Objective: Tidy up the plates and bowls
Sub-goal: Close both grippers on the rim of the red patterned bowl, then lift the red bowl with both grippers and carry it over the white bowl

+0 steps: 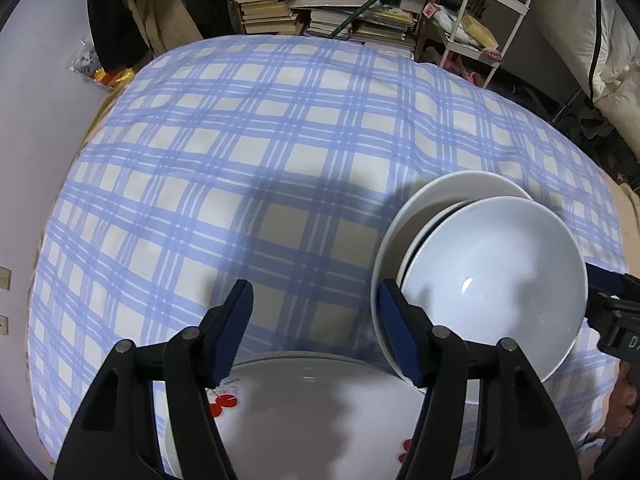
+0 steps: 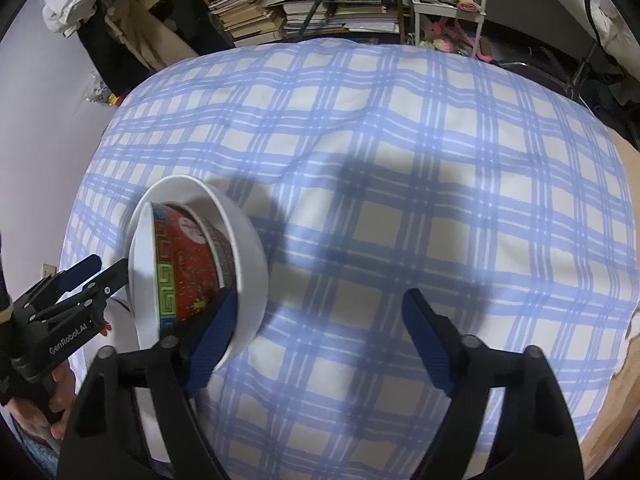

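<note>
Bowls sit nested on the blue plaid tablecloth point(image 1: 280, 128): a red patterned bowl point(image 2: 188, 268) inside a white bowl point(image 2: 244, 248). Near, a white plate point(image 1: 312, 412) with red flowers. Left gripper point(image 1: 316, 332) and right gripper point(image 2: 316, 340) both hang spread, pinching nothing.

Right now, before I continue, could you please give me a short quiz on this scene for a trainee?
1. True or false: the red patterned bowl sits inside a white bowl.
2. What covers the table? A) a blue checked cloth B) a green mat C) newspaper
3. Fill in: the plate with red flowers lies below the ___ gripper.
Key: 1 true; 2 A; 3 left.
</note>
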Demonstrator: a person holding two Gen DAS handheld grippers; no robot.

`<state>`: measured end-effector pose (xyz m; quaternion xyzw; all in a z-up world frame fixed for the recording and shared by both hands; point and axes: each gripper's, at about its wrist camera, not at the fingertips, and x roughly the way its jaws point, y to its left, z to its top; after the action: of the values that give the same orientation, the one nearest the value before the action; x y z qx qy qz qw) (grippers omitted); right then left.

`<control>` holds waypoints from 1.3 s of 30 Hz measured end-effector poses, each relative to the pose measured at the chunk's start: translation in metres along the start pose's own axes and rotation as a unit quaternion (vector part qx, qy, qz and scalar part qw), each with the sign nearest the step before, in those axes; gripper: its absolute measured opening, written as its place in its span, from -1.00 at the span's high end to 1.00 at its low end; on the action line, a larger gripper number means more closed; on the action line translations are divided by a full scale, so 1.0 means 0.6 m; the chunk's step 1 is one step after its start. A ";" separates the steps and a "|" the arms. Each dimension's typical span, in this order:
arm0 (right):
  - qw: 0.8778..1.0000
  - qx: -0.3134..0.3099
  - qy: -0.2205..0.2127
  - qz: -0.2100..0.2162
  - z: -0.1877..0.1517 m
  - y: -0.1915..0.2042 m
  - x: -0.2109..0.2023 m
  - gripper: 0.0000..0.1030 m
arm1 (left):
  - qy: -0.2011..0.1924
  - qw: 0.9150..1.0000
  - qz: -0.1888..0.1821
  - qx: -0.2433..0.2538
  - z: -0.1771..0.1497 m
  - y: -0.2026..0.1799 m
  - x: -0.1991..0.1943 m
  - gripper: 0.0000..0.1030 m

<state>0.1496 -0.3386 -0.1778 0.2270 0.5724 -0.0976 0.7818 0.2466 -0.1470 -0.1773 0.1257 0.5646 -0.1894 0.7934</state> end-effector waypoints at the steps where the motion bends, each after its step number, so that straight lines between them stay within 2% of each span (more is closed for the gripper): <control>1: 1.000 -0.004 -0.001 0.003 0.000 0.003 -0.001 -0.43 | 0.002 1.000 -0.010 -0.002 0.000 0.001 0.000 -0.02; 2: 1.000 -0.007 -0.001 0.007 -0.001 0.006 -0.002 -0.34 | 0.004 1.000 -0.018 -0.004 0.000 0.001 0.001 0.14; 3: 1.000 -0.008 0.000 0.011 0.000 0.009 -0.003 -0.11 | 0.008 0.999 -0.032 -0.009 0.000 0.001 0.002 0.20; 4: 1.000 -0.006 0.002 0.018 0.000 0.013 -0.004 0.13 | 0.010 0.999 -0.039 -0.015 0.000 0.001 0.003 0.24; 5: 1.000 -0.001 0.005 0.023 0.000 0.015 -0.004 0.26 | 0.011 0.999 -0.041 -0.018 0.000 0.000 0.003 0.26; 6: 0.999 0.005 0.008 0.032 0.001 0.018 -0.004 0.51 | 0.012 0.999 -0.043 -0.017 -0.001 -0.002 0.004 0.27; 10: 0.999 -0.001 0.006 0.037 0.002 0.034 -0.002 0.74 | 0.012 0.999 -0.044 -0.017 -0.003 -0.008 0.005 0.35; 13: 0.999 0.009 0.009 0.042 0.005 0.032 0.001 0.76 | 0.021 0.998 -0.048 -0.022 0.001 -0.007 0.009 0.37; 15: 0.999 0.011 0.014 0.046 0.007 0.030 0.003 0.76 | 0.025 0.998 -0.050 -0.019 0.002 -0.012 0.010 0.47; 17: 0.998 0.016 0.019 0.053 0.008 0.028 0.006 0.80 | 0.026 0.998 -0.050 -0.009 0.004 -0.018 0.009 0.68; 22: 0.997 0.024 0.031 0.068 0.010 0.017 0.012 0.82 | 0.026 0.999 -0.035 0.002 0.008 -0.045 0.010 0.91; 28: 0.996 0.058 0.029 0.065 0.007 0.017 0.008 0.82 | 0.029 0.999 -0.038 -0.004 0.007 -0.040 0.010 0.91; 32: 0.996 0.055 0.030 0.057 0.008 0.022 0.006 0.82 | 0.031 0.998 -0.049 -0.016 0.005 -0.028 0.012 0.91; 39: 0.996 0.064 0.035 0.058 0.012 0.019 0.011 0.82 | 0.030 0.998 -0.047 -0.016 0.006 -0.033 0.013 0.92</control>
<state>0.1624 -0.3311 -0.1795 0.3132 0.5779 -0.0805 0.7493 0.2432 -0.1672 -0.1829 0.0920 0.5968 -0.2130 0.7681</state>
